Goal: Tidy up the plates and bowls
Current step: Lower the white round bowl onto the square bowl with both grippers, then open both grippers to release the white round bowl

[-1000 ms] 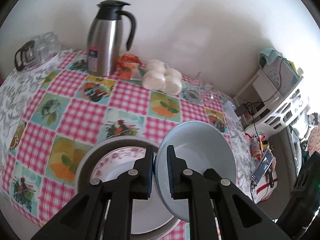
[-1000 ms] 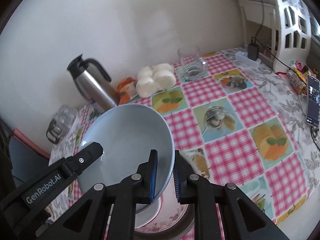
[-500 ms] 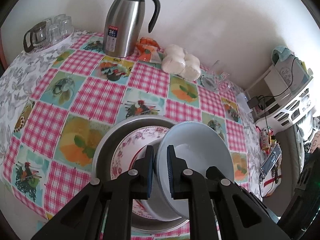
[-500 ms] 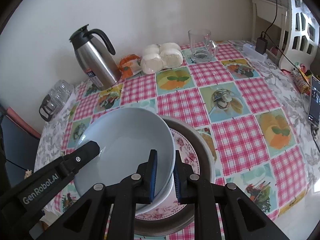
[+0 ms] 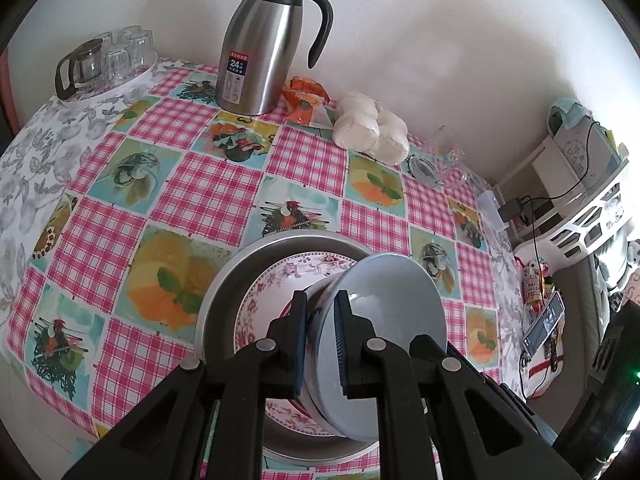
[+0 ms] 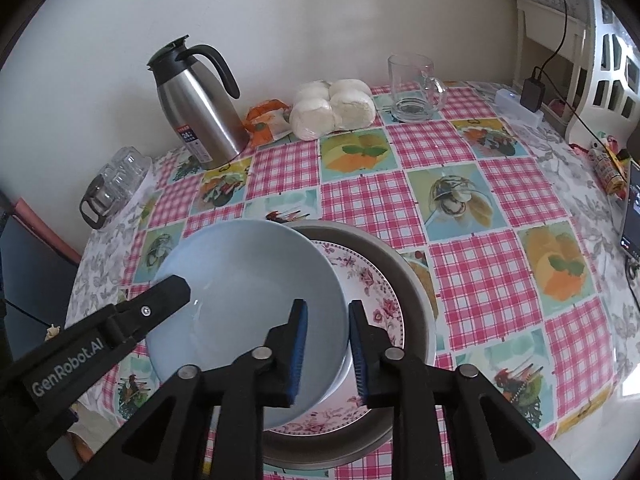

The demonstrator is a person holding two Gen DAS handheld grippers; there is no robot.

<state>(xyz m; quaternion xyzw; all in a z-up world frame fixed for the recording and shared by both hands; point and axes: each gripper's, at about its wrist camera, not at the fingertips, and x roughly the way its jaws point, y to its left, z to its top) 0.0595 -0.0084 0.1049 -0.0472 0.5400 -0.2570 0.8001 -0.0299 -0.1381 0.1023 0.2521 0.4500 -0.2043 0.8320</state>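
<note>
A pale blue bowl (image 5: 392,304) (image 6: 248,280) rests on a white bowl (image 6: 342,376) that sits on a floral plate (image 5: 272,292) (image 6: 372,292) inside a round metal pan (image 5: 224,292) (image 6: 416,292). My left gripper (image 5: 320,300) is shut on the blue bowl's near rim; one of its fingers (image 6: 172,288) shows at the bowl's left edge in the right wrist view. My right gripper (image 6: 328,306) straddles the bowl's right rim. Its jaws are opening, and the pads stand slightly off the rim.
At the back near the wall are a steel thermos jug (image 5: 260,48) (image 6: 200,108), a bag of white buns (image 5: 372,128), a glass mug (image 6: 412,84) and a tray of glasses (image 5: 108,60). A phone (image 6: 632,208) lies at the table's right edge, beside a white shelf.
Both grippers have come down with the blue bowl, which was tilted above the pan and now sits on the stack. The right jaws have widened.
</note>
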